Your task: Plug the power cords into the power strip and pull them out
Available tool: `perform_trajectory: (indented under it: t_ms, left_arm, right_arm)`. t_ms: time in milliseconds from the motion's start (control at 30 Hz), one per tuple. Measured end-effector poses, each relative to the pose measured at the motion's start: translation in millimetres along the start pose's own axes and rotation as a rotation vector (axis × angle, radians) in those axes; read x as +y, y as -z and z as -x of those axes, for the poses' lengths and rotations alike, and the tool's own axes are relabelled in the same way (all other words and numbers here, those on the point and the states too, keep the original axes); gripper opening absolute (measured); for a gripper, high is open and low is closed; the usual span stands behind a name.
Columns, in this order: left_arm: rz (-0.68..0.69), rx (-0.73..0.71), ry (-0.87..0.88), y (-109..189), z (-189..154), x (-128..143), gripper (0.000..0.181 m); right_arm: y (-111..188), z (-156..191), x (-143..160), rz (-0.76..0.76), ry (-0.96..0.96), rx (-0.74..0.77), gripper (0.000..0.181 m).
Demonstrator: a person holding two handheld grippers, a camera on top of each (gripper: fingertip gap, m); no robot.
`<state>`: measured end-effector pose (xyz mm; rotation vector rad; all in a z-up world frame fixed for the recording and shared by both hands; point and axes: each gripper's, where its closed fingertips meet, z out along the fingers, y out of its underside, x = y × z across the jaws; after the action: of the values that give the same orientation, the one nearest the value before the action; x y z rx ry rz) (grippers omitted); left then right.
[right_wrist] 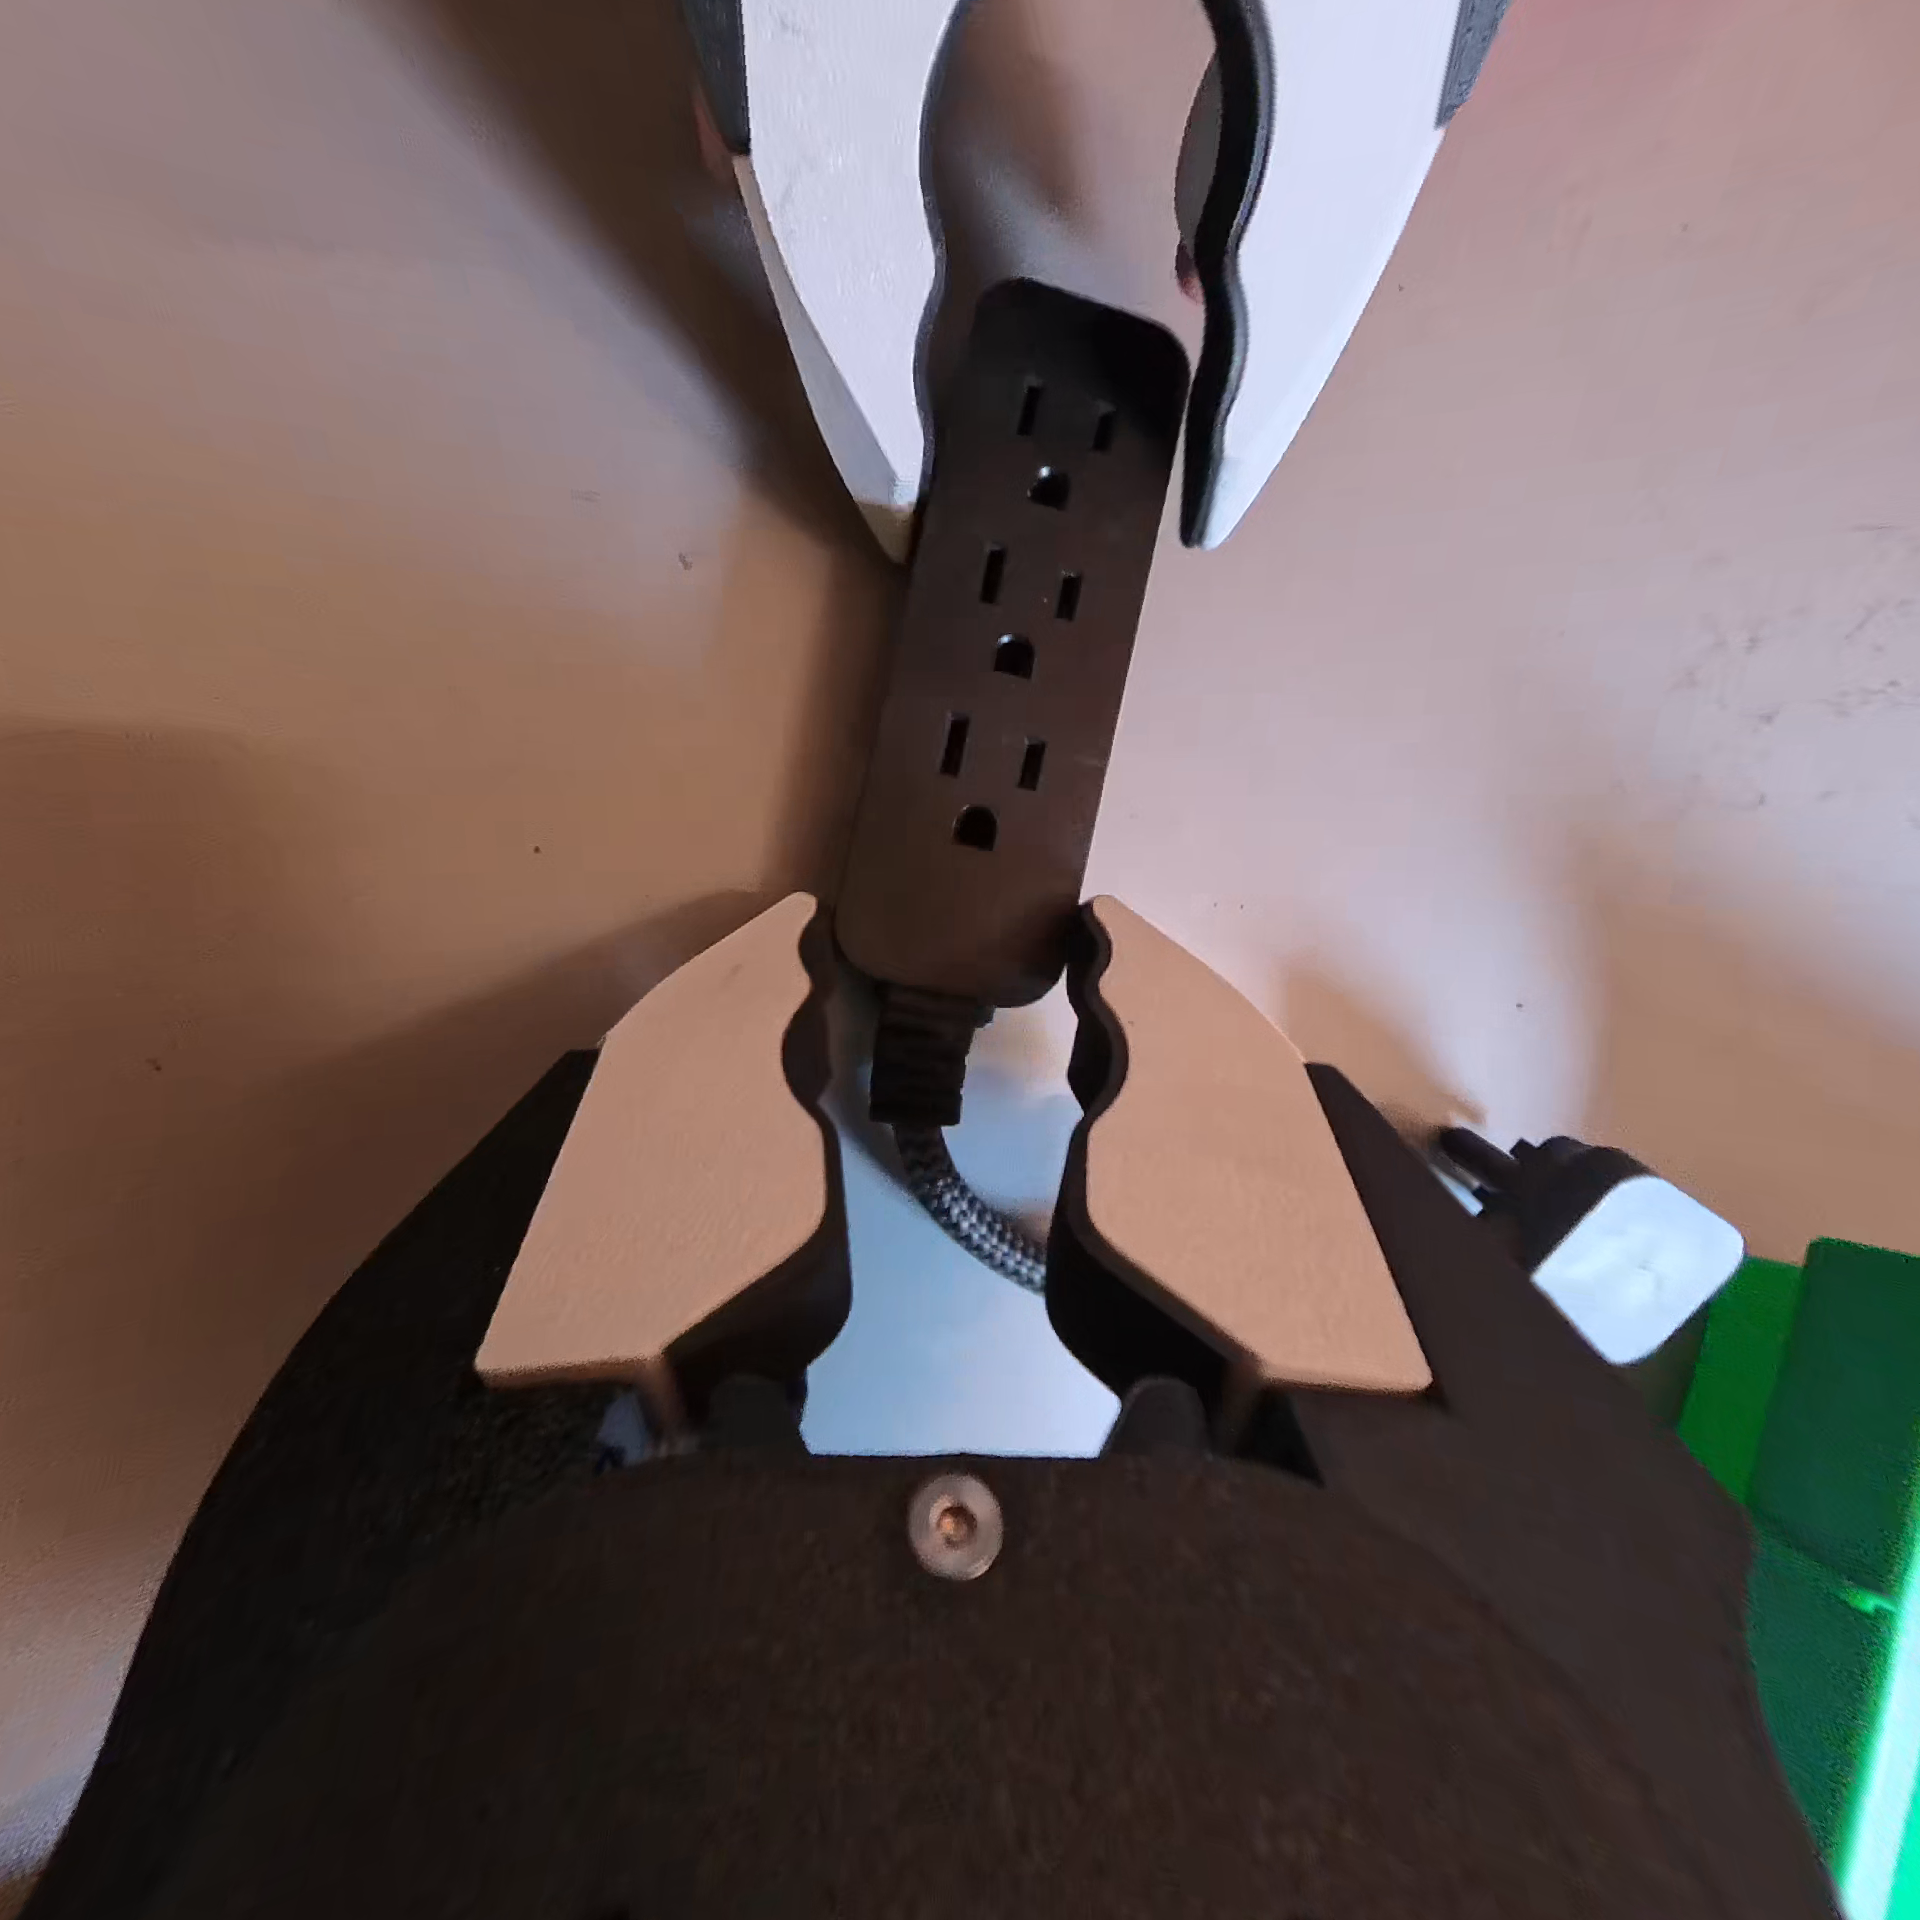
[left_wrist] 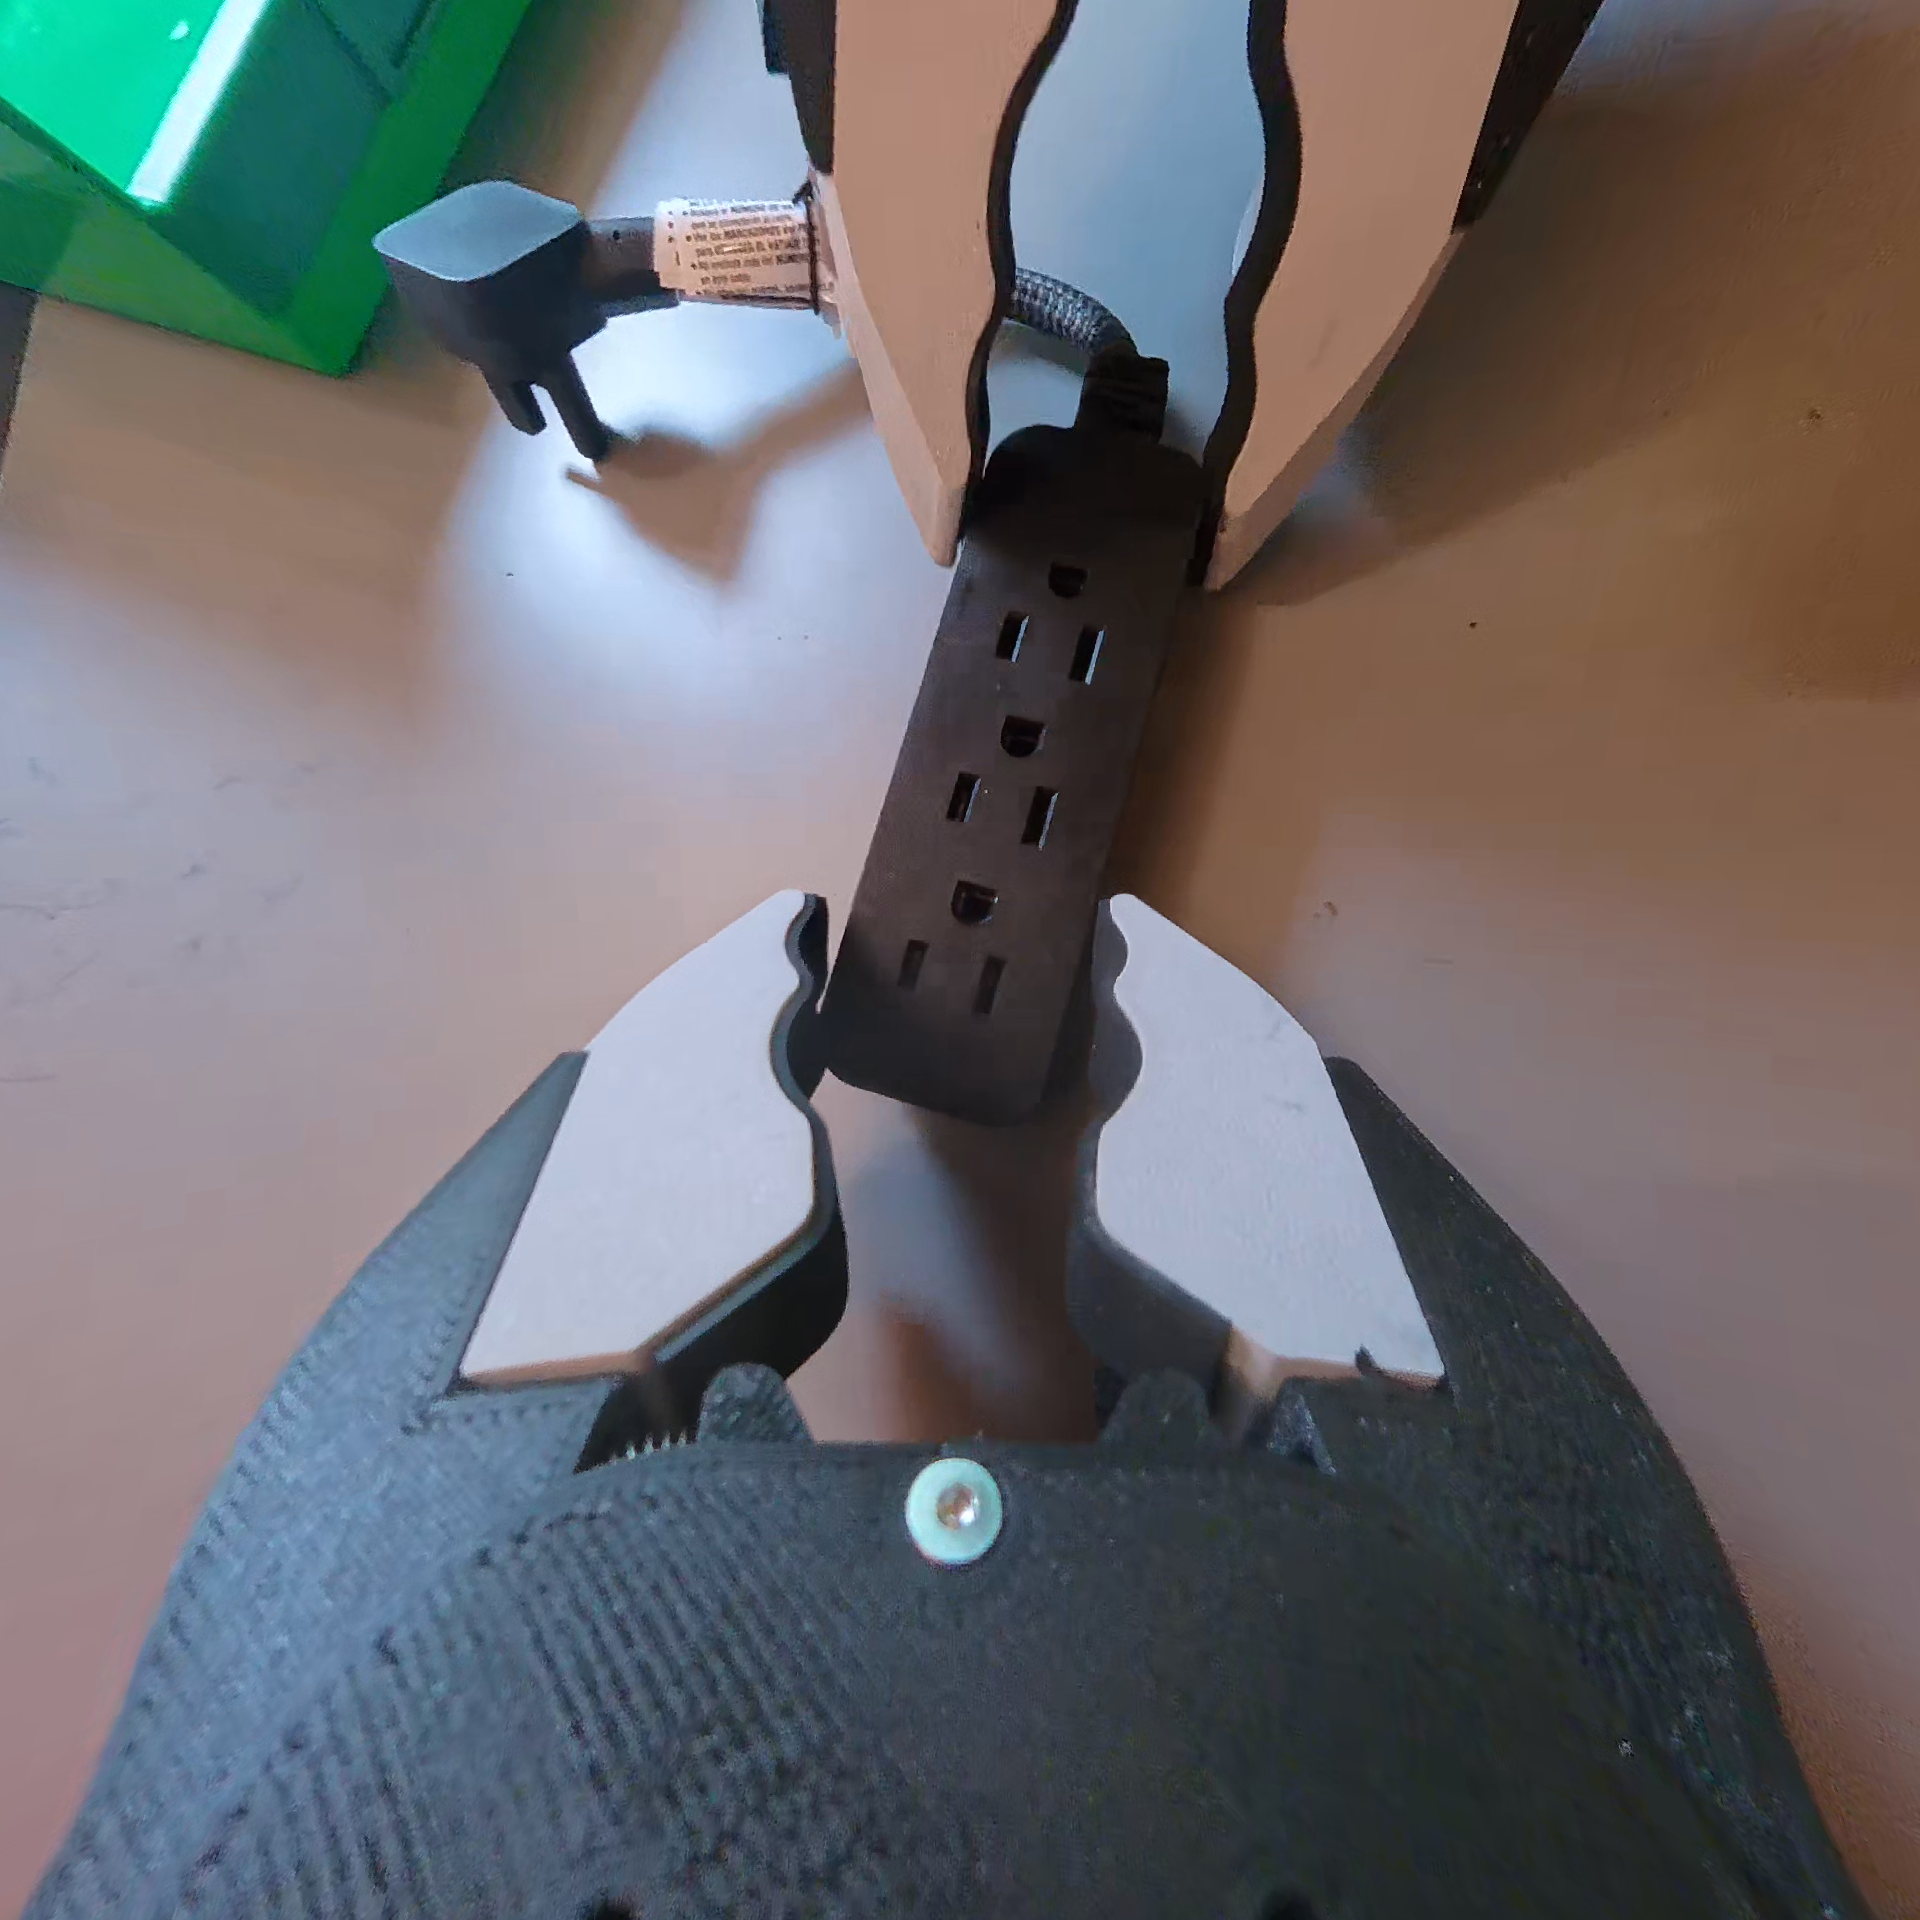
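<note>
Power strip [left_wrist: 1023, 790]: flat on bench [left_wrist: 312, 831], three sockets empty, held at both ends.
Left tool [left_wrist: 961, 977]: near end straddled; left pad touching, right pad apart, grip not confirmed.
Right tool [right_wrist: 951, 956]: pinched on cord end.
Plug [left_wrist: 488, 275]: loose, far left beside green box [left_wrist: 156, 156].
Risk: strip skewed; slip likely if clamped unevenly.

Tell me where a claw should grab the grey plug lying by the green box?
Pinch the grey plug across its blocky head's flat sides, coming from above. Its prongs point down at the table, and its cord runs off sideways, so the top is free. Both the left claw and right claw clamp the power strip.
</note>
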<state>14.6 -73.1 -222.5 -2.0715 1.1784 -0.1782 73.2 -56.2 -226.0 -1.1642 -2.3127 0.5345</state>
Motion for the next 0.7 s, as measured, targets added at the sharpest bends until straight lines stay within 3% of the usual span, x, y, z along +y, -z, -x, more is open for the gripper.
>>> perform_trajectory:
  t_ms: [267,367,467,567,700]
  left_arm:
    - [-0.114,-0.067,0.099,29.5,10.1,-6.8,0.048]
    - [-0.178,-0.114,0.152,50.5,15.2,-14.2,0.045]
    - [-0.27,-0.185,0.197,81.9,24.2,-24.7,0.043]
    - [-0.36,-0.278,0.244,118.9,35.9,-27.3,0.04]
    - [-0.41,-0.433,0.313,166.2,56.6,-7.5,0.039]
  right_arm:
    - [-3.4,-13.3,0.2,-0.006,-0.035,0.069,0.044]
    - [1.3,-18.4,-4.7,-0.036,-0.052,0.098,0.054]
    - [25.6,-19.5,-26.3,-0.207,-0.107,0.086,0.054]
    - [63.6,-39.3,-36.3,-0.391,-0.194,0.17,0.055]
    - [106.4,-72.8,-23.1,-0.597,-0.357,0.292,0.051]
